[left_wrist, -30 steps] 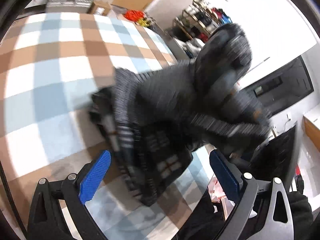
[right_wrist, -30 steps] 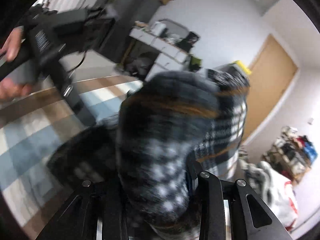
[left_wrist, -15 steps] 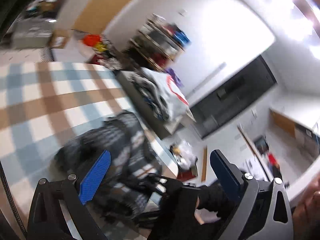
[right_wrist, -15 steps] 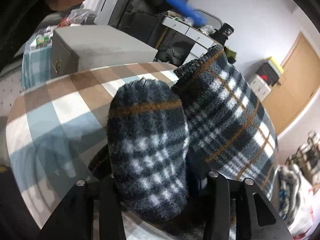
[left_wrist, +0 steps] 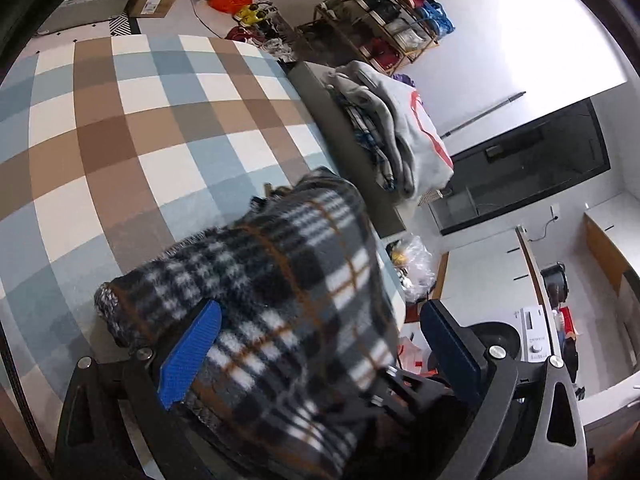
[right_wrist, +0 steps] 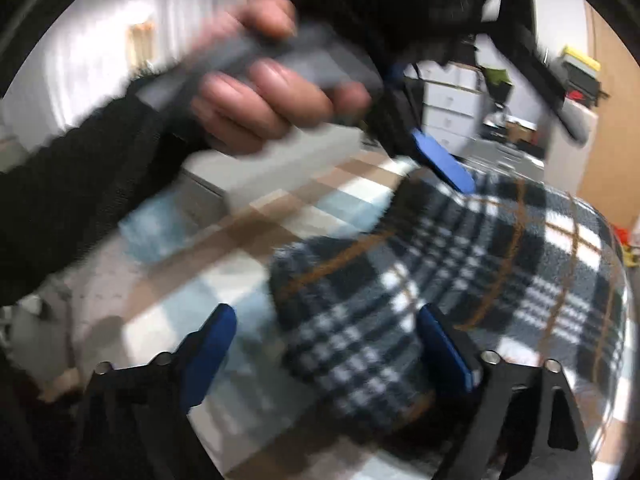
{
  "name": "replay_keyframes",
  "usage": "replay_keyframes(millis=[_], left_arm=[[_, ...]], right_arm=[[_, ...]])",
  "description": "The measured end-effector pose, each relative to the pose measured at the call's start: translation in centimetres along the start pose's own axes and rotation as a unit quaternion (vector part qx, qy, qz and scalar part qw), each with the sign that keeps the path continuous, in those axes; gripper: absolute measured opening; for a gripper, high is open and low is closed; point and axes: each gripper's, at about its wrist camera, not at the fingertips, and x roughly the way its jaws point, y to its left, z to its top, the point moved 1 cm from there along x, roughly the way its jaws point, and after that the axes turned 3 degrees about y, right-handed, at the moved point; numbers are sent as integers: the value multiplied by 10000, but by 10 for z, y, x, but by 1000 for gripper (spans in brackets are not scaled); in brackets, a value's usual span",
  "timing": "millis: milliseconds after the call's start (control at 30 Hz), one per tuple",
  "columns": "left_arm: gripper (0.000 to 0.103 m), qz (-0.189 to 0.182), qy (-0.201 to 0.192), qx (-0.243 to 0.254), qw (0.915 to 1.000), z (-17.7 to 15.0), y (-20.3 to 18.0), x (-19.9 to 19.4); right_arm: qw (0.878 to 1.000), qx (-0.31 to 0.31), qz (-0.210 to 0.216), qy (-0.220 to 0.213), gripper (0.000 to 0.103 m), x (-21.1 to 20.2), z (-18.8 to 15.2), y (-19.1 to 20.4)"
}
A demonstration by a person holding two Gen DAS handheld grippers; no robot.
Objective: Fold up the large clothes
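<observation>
Checked tablecloth (left_wrist: pixel 132 128), grey clothes pile (left_wrist: pixel 400 128), wire shelf (left_wrist: pixel 384 4).

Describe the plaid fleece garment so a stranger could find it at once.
Start at the big checked tablecloth of brown, blue and white squares. At its near edge lies a bunched fleece garment, with the open left gripper around it. Unlike the grey clothes pile beyond the table, it is dark plaid with thin orange lines.

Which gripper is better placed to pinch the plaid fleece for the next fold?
Probably left. The plaid fleece fills the gap of the open left gripper, while the open right gripper has only a rolled end near one finger.
</observation>
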Motion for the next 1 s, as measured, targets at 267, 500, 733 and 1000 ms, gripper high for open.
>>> replay_keyframes(millis=[267,500,733,1000], left_arm=[[97,128,-291,-23,9995,-7,13,2],[97,-71,-481,-308,9983,-12,18,-5],[97,-267,-634,-545,9961,-12,29,-3],[97,-573,-735,-769,9927,-13,37,-4]], right_arm=[[9704,1511,1842,-386,103,-77,-6,-56],[9469,2671,1785,127,103,-86,18,-118],[9054,3347,1994,1687,103,-25,6,-148],[9145,3005,2073,1746,103,-12,-5,-141]])
